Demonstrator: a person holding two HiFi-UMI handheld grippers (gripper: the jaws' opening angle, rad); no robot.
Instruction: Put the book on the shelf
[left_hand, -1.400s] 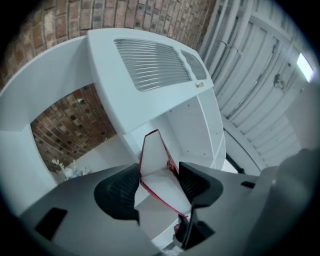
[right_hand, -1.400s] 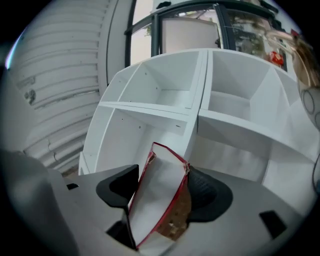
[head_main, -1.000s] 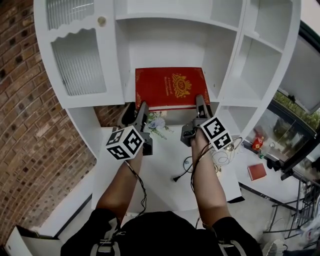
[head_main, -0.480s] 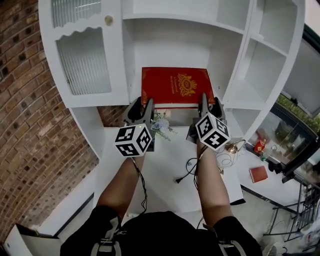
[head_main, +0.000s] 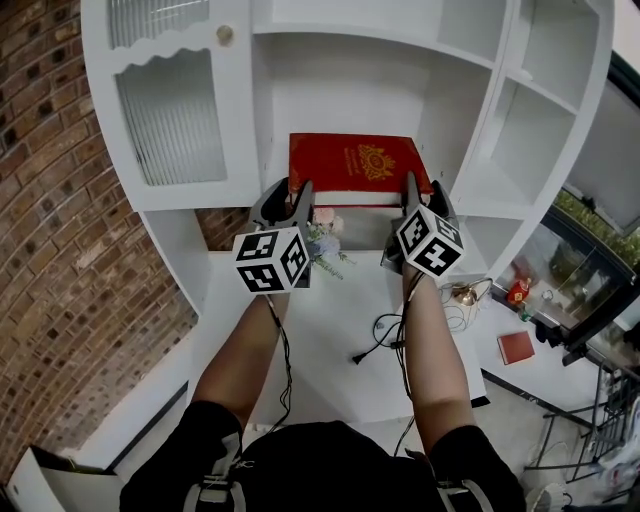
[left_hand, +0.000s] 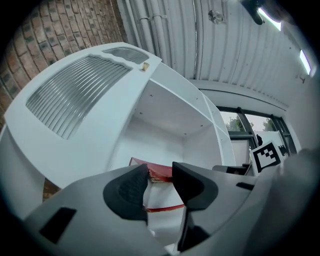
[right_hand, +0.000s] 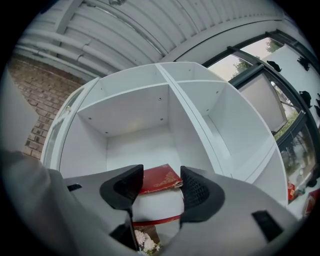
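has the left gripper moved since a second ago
Yes. The left gripper has moved up, closer to the door's lower edge, its jaws having closed on the book.

Our head camera sits high and looks steeply down, from some way off, onto the white shelf unit (head_main: 190, 195). The camera on the left gripper (head_main: 287, 197) looks along its own jaws, forward and tilted upward, close to the middle compartment (left_hand: 160, 135). The one on the right gripper (head_main: 422, 190) faces likewise, just as near. All three views share that compartment and the red book (head_main: 358, 165). The left gripper view also catches the right gripper's marker cube (left_hand: 265, 156).
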